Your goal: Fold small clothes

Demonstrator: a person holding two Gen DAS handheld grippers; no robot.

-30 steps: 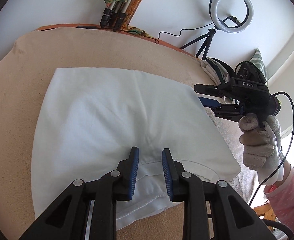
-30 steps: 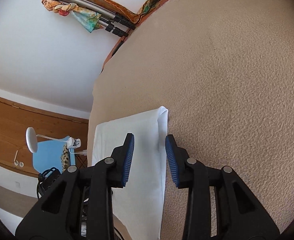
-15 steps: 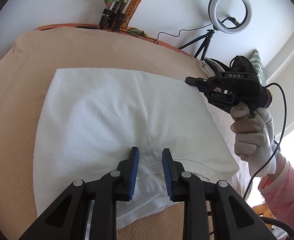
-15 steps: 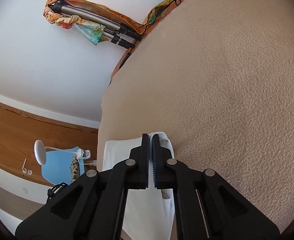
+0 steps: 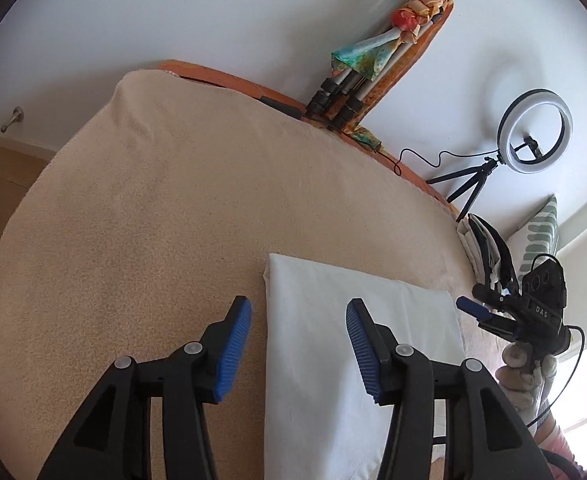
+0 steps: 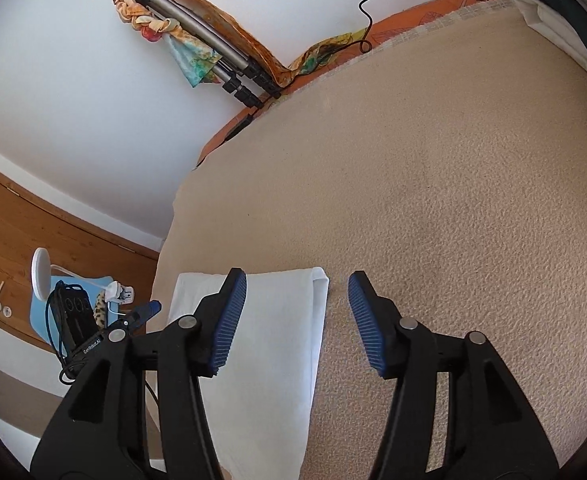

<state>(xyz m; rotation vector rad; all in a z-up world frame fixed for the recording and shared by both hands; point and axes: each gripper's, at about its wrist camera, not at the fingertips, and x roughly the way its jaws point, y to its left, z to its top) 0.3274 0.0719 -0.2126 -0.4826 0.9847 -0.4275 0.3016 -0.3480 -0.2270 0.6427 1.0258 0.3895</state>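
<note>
Since a second ago the white garment [image 5: 357, 344] has gone from a wide spread sheet to a narrow folded strip, and the left tongs [image 5: 299, 344] have let go of its hem and swung aside; their jaws are opening, spread over the strip's left edge without pressing it. The right tongs [image 6: 297, 320], pressed together half a second ago, are opening too, spread over the strip's right edge, nothing pinched.

The near end of the garment is cut off behind both sets of tongs, so how it finishes cannot be told. In the left wrist view the right tongs [image 5: 471, 307] show only from the side, held by a gloved hand [image 5: 523, 372] partly cut by the frame.

The garment lies on a beige textured blanket [image 5: 153, 220] covering a bed, against a white wall. A ring light [image 5: 535, 136] on a small tripod stands at the far edge, beside a folded tripod [image 5: 345, 88] wrapped in coloured cloth. Wooden flooring shows in the right wrist view.
</note>
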